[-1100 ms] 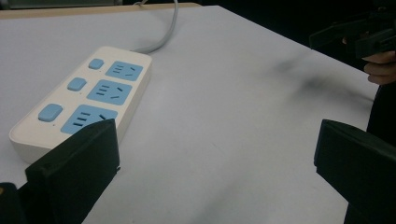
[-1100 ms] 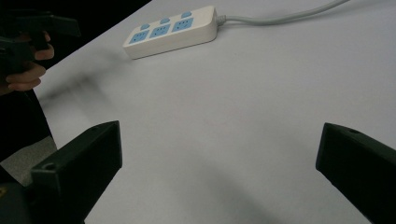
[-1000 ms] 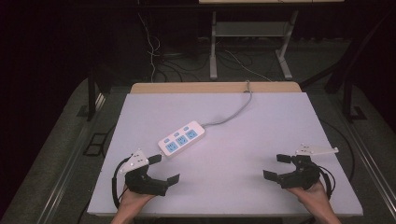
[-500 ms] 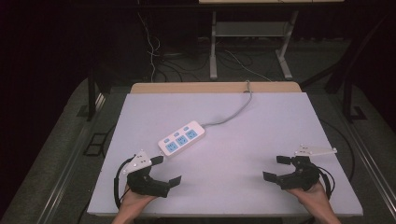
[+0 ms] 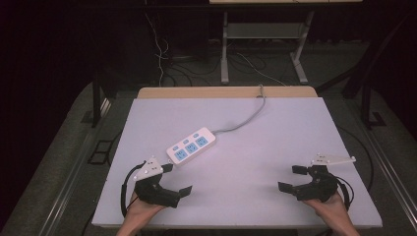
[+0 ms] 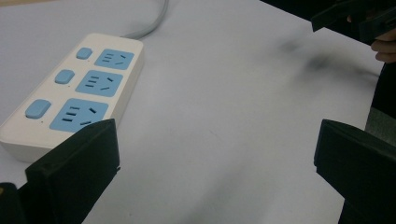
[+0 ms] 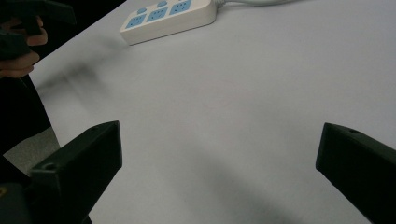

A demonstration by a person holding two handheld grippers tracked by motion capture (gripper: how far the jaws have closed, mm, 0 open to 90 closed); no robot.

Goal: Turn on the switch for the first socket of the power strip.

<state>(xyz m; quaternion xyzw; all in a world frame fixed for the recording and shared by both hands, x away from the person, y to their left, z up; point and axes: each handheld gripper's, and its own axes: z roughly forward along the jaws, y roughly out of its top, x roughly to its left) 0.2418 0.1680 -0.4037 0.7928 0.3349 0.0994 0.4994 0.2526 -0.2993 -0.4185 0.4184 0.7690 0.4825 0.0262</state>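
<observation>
A white power strip (image 5: 192, 146) with three blue sockets and blue switches lies left of centre on the white table (image 5: 275, 142), and its grey cable (image 5: 246, 120) runs to the far edge. My left gripper (image 5: 177, 179) rests near the front left, just in front of the strip, with its jaws wide apart and nothing between them. My right gripper (image 5: 290, 178) sits at the front right, also open and holding nothing. In the left gripper view the power strip (image 6: 74, 88) lies just beyond the left jaw of the left gripper (image 6: 215, 154). In the right gripper view the right gripper (image 7: 217, 154) faces bare tabletop, with the power strip (image 7: 168, 16) far off.
A wooden strip (image 5: 226, 92) edges the table's far side. Behind it stand a metal table frame (image 5: 265, 44) and loose cables on a dark floor. The other hand's gripper shows at the top right (image 6: 355, 16) of the left gripper view and the top left (image 7: 28, 18) of the right gripper view.
</observation>
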